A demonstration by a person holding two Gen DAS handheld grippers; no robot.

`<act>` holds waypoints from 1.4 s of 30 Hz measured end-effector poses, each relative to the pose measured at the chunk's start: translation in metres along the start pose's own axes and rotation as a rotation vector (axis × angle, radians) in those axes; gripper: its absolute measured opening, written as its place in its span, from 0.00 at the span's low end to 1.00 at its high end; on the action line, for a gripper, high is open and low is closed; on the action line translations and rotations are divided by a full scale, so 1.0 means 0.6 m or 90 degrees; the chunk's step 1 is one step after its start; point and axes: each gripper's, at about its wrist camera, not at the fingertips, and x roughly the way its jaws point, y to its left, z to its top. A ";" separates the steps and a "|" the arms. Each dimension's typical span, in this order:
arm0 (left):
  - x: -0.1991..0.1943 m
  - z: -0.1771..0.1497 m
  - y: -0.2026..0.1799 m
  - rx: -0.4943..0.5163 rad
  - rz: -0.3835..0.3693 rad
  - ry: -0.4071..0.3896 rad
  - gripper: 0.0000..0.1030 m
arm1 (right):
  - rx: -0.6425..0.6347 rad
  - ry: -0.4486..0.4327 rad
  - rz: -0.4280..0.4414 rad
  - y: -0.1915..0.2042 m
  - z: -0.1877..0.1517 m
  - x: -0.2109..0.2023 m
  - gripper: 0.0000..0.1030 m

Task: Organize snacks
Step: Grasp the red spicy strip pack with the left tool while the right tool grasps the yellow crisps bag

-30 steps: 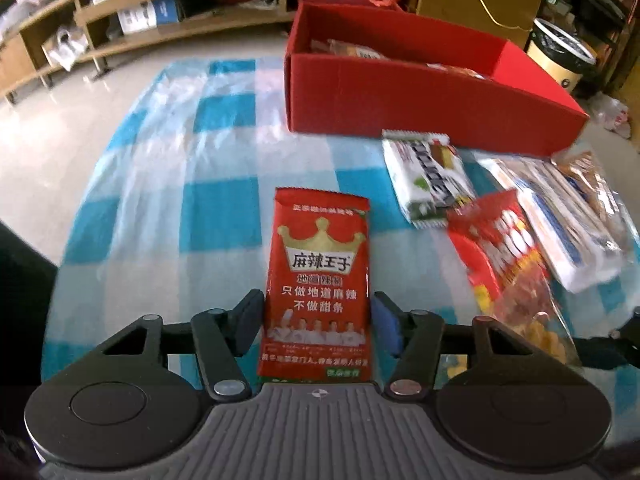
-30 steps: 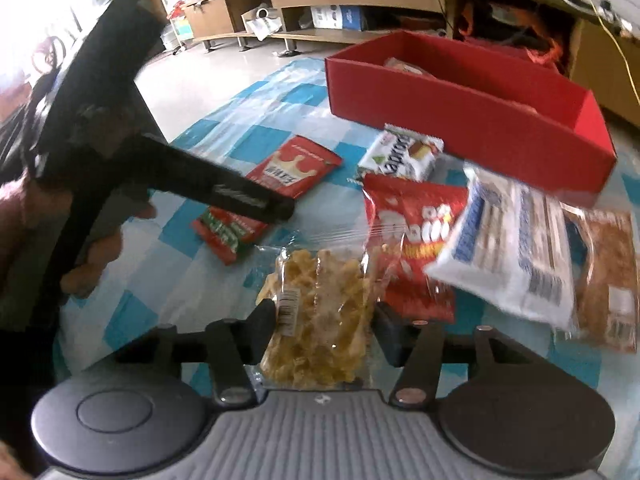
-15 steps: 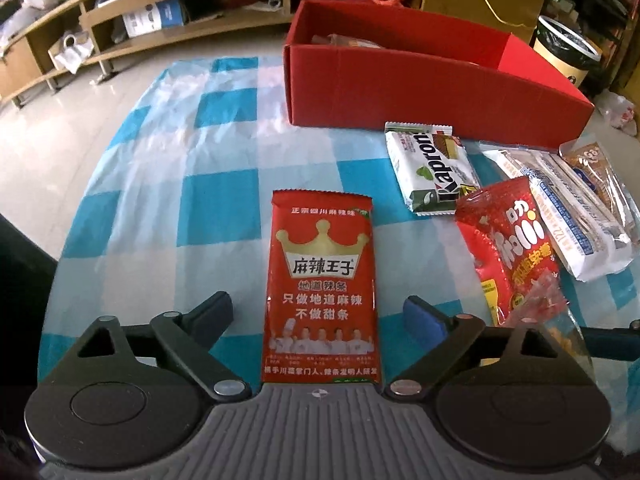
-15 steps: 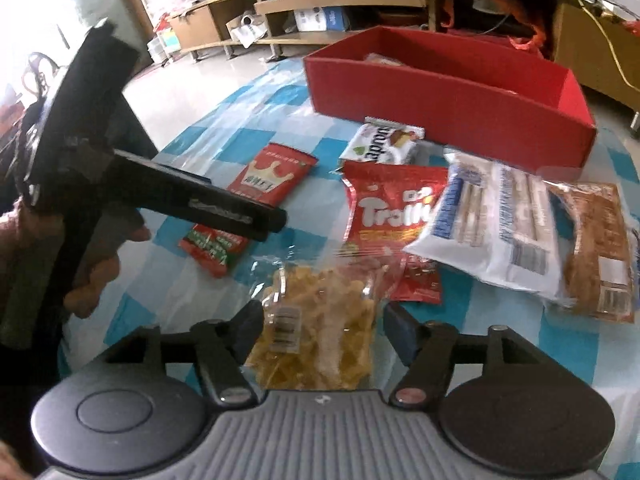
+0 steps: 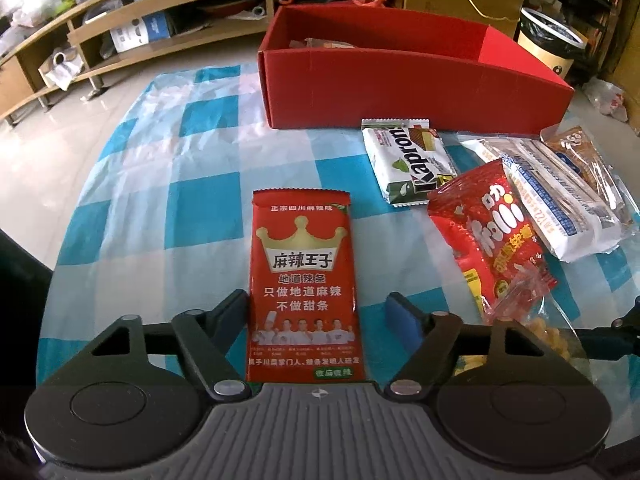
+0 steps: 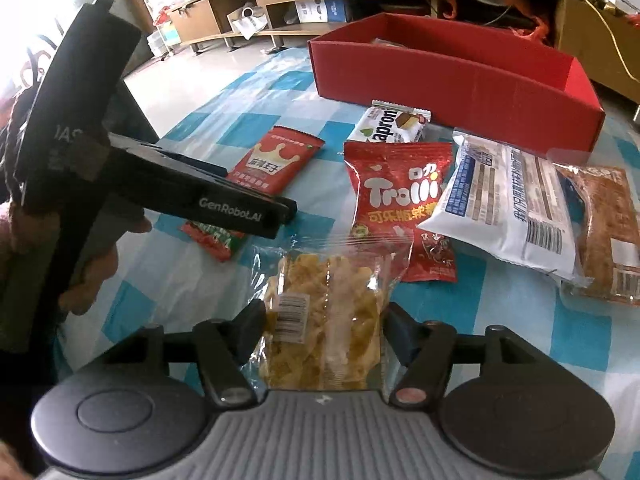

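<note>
Checked worktop (image 5: 168,152): pick step, left tongs (image 5: 320,314) apart around red spicy-strip packet (image 5: 302,288), right tongs (image 6: 322,330) clamped on clear chip bag (image 6: 324,312); closing, then transfer to red box (image 5: 400,88) at 12 o'clock, is called for.

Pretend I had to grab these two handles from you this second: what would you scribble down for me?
Left gripper: open around the red crown packet, which lies flat on the checked cloth; one finger touches its edge, the other is clear of it.
Right gripper: fingers against both sides of the clear bag of yellow crisps; bag not clearly lifted.
On the cloth: Kapron wafer, Trolli bag, white packet, brown packet.
Done: the red box already holds a few snacks at its back.
Left: get all six packets into the box.
</note>
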 end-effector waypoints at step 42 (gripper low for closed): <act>0.006 -0.006 -0.005 0.013 0.015 -0.017 0.87 | -0.058 0.036 -0.024 0.058 -0.012 0.031 0.70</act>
